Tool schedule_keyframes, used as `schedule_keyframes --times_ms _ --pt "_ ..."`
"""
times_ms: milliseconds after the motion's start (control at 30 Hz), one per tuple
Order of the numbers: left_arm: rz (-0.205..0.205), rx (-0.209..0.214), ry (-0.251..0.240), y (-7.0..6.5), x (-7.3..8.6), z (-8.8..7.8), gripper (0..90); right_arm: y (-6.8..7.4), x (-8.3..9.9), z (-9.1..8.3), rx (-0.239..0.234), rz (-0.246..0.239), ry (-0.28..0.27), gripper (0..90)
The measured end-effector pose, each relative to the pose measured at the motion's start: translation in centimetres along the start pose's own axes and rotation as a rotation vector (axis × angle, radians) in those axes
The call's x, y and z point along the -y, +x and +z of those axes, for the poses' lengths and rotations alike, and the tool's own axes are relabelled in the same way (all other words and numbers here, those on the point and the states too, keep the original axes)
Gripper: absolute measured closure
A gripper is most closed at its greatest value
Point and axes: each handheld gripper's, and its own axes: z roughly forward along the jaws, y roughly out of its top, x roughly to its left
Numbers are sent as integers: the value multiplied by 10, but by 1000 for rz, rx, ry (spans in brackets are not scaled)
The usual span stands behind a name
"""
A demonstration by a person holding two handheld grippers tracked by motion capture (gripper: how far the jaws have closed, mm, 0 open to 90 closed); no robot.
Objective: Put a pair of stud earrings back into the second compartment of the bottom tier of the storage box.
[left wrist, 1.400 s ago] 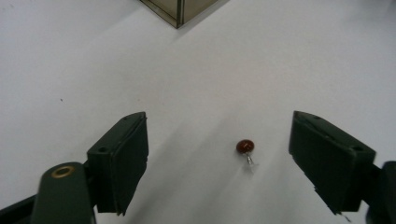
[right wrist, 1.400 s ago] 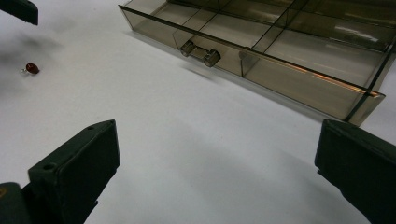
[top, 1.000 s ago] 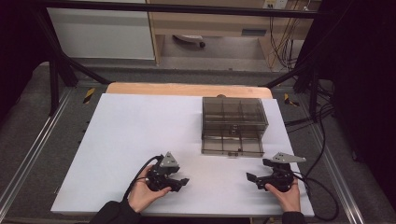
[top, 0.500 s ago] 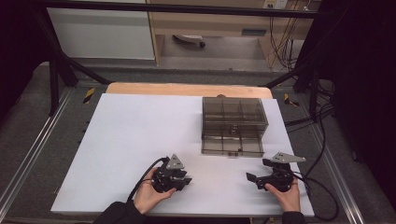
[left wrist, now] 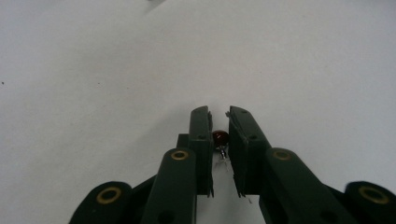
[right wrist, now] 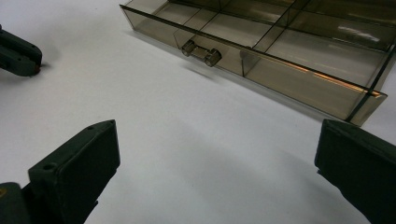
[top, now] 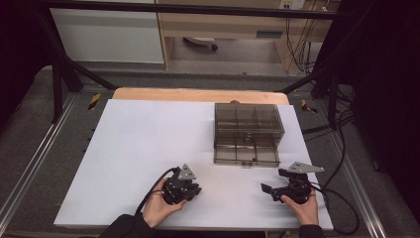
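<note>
L gripper (top: 195, 189), set on the white table (top: 148, 139) front-left of the smoked-plastic drawer box (top: 247, 131): jaws just closed, a small red LED (left wrist: 220, 137) pinched between them. R gripper (top: 270, 191), front-right of the box's pulled-out drawer (right wrist: 261, 51): jaws spread wide, nothing held.

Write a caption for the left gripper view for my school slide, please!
The left gripper pinches a tiny dark red bead on a wire above the white table.

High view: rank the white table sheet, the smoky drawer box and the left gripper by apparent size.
1. white table sheet
2. smoky drawer box
3. left gripper, shut on a small dark red bead
</note>
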Motion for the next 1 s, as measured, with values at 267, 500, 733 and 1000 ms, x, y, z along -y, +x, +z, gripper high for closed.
schedule_keyframes --times_ms 267,500,733,1000 --pt "5 6 5 0 -1 0 801 0 0 0 -1 3 -2 8" --pt "19 9 -8 1 -4 -6 803 0 0 0 0 1 -3 8" --pt "9 14 -27 4 -8 -14 805 0 0 0 0 2 -3 8" --pt "9 26 -36 4 -17 -18 805 0 0 0 0 3 -3 8"
